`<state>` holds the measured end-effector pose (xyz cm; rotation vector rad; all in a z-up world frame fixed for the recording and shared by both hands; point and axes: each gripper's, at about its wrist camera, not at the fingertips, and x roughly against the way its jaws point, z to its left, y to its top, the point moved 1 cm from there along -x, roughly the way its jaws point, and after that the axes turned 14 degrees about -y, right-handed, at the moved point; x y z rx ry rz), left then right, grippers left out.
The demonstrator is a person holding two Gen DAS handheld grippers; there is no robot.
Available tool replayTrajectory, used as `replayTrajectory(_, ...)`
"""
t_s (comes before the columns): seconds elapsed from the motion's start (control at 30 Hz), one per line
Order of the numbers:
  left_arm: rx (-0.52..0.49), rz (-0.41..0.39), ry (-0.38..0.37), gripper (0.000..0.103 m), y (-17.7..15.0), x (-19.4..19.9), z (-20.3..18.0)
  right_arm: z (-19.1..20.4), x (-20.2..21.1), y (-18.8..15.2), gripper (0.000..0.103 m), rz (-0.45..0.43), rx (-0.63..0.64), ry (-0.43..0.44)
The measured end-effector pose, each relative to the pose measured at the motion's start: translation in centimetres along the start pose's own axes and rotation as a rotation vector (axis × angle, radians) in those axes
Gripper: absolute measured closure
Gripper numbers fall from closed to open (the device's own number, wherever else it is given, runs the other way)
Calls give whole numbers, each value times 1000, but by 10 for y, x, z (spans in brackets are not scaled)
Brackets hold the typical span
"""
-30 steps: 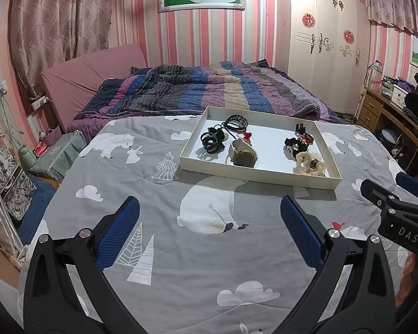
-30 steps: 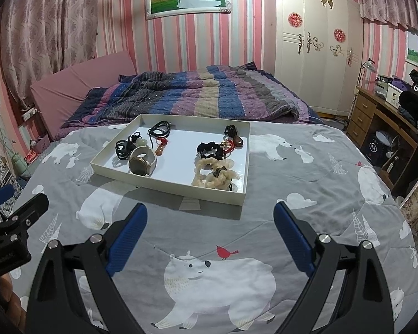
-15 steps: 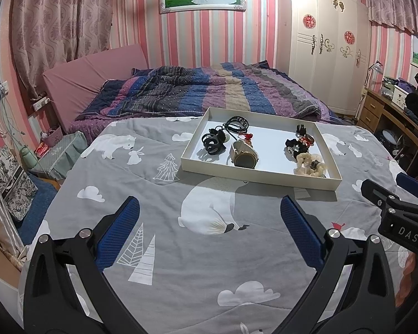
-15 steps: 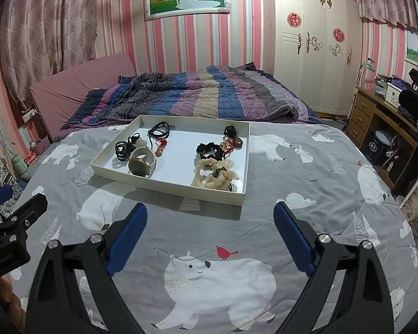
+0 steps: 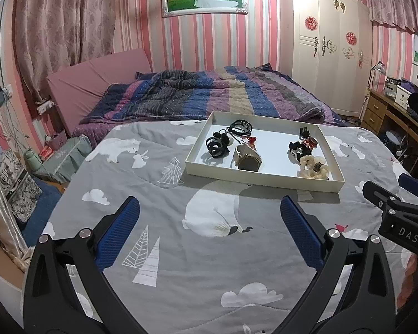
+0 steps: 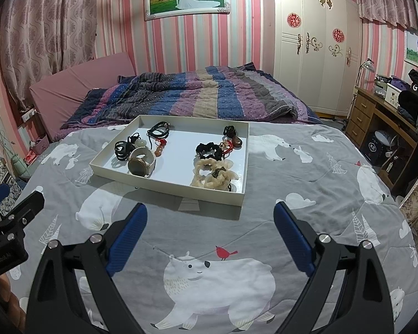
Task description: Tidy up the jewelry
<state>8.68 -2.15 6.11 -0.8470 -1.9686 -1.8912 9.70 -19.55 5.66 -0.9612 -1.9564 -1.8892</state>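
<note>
A shallow white tray [image 5: 253, 177] lies on the grey bear-print bedspread and also shows in the right wrist view [image 6: 164, 186]. In it lie a beige watch [image 6: 140, 162], black hair ties [image 6: 122, 149], a black cord necklace with red beads [image 6: 158, 133], a black scrunchie [image 6: 209, 150], cream scrunchies [image 6: 214, 174] and a brown clip [image 6: 234, 139]. My left gripper [image 5: 209, 233] is open and empty, well short of the tray. My right gripper [image 6: 209, 236] is open and empty, just in front of the tray's near edge.
A striped quilt [image 6: 186, 97] and a pink headboard cushion [image 6: 80, 80] lie behind the tray. A white wardrobe [image 6: 315, 41] stands at the back right, a wooden desk [image 6: 381, 122] at the right. Clutter and cables sit by the left bed edge [image 5: 28, 153].
Both grippers have stayed open and nearly still. The views shifted only slightly; the tray and its contents have not moved.
</note>
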Motion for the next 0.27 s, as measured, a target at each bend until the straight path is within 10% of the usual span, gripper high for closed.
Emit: replayTrajectory(0.27,2,-12,2,3,1,4,0,0,0,0,11,0,1,-1)
